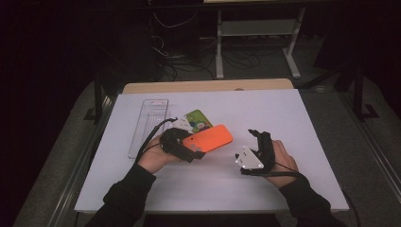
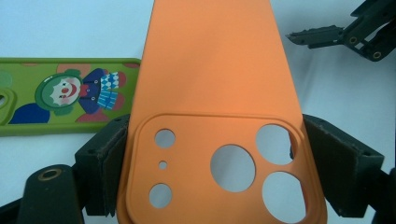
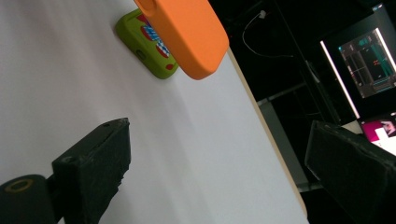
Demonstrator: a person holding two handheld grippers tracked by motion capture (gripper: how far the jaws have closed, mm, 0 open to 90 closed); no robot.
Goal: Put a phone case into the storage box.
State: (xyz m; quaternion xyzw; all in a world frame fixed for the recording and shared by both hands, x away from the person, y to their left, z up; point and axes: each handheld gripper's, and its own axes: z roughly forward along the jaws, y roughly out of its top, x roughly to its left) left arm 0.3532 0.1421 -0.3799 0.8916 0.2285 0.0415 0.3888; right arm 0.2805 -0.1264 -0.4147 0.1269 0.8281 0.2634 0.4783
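A white board (image 1: 283, 123) covers the middle of the high view, laid over a pale wooden table (image 1: 208, 86) whose far edge shows above it. The room around it is dark; cables and the legs of a white stand (image 1: 257, 42) fill the upper centre of the frame, and lit screens (image 3: 369, 65) glow at the right edge of the right gripper view. A clear plastic tray (image 1: 149, 125) lies on the board at centre left.

The orange phone case (image 1: 208, 138) sits just left of the frame's centre, matte and smooth, with round camera holes inside a raised border at one end. The left gripper (image 1: 182, 146) clamps that end, its pads pressing both long edges. Behind it a green phone case (image 1: 198, 119) printed with a clown lies flat on the board. The right gripper (image 1: 257, 142), right of centre, holds nothing, its jaws spread wide.
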